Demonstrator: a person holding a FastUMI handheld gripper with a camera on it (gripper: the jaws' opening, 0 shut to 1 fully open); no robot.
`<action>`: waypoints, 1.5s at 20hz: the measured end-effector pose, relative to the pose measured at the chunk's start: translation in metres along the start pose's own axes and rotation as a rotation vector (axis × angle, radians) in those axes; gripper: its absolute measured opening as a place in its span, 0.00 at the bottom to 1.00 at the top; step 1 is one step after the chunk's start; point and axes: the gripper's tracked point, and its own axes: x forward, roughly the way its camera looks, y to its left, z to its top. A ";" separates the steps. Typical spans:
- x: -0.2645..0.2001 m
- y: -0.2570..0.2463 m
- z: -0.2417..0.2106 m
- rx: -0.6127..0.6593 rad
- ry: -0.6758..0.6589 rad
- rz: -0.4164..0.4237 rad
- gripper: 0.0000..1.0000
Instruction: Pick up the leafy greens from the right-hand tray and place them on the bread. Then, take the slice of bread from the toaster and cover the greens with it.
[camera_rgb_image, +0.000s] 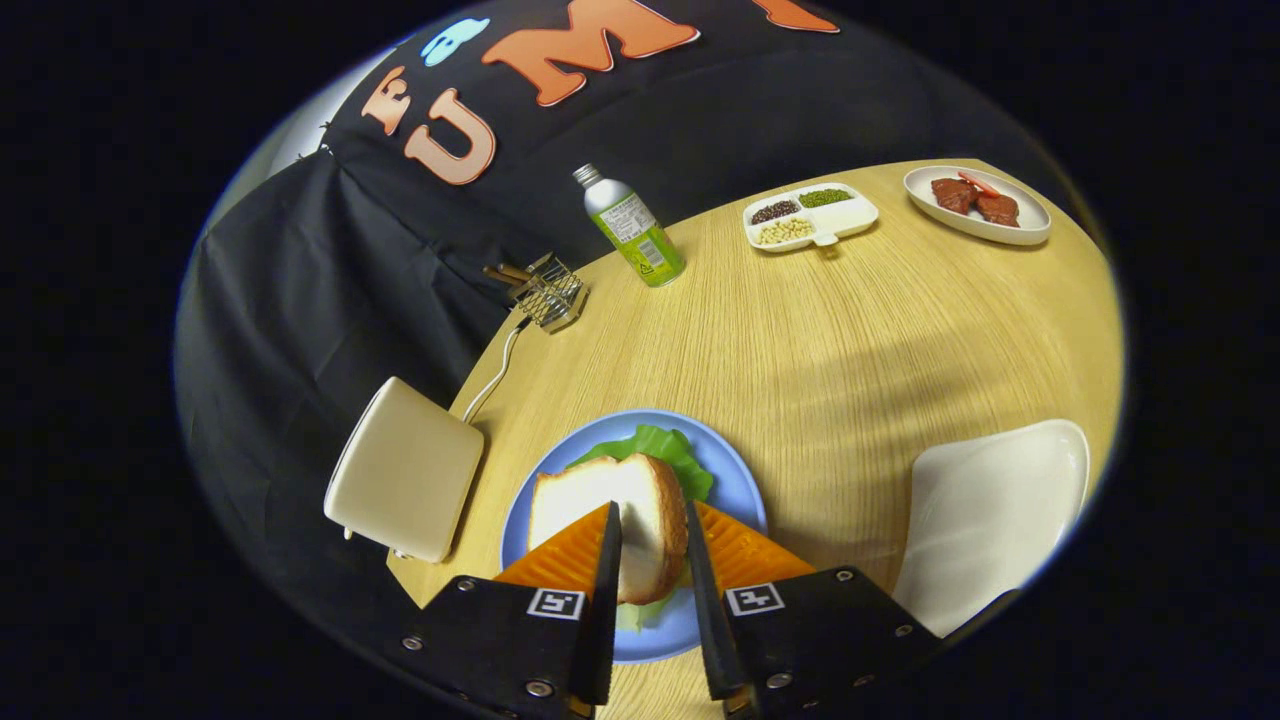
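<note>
1. On the blue plate (735, 490) at the near edge of the round wooden table (850, 340), in the gripper view, the gripper (652, 525) is pinching a slice of bread (600, 500) between its two fingers, one finger pressing on each side of the slice, over the leafy greens (665, 450) that are poking out beyond and beside it.
2. The bread is standing tilted in the fingers rather than lying flat; whether a lower slice is sitting under the greens cannot be told, since the held slice and the fingers are hiding that spot.
3. The slice is looking light, soft and easily crushed, so a gentle pinch across the crust edges should be serving best, as a hard squeeze would probably be denting the crumb.
4. The greens are appearing thin and limp, likely to slide or bunch if the bread is dragged across them.
5. Just left of the plate, the cream toaster (405, 480) is sitting at the table's edge, and to the right the white tray (990, 510) is lying bare.
6. Farther across the table, a green bottle (635, 230), a wire rack (548, 295), a divided dish (812, 215) and a plate of meat (975, 205) are standing well apart from the work.
</note>
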 end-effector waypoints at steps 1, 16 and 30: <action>-0.004 -0.001 0.008 -0.010 -0.027 -0.011 0.38; -0.146 0.054 0.108 -0.239 -0.505 -0.064 0.79; -0.271 0.080 0.112 -0.473 -0.829 -0.224 0.98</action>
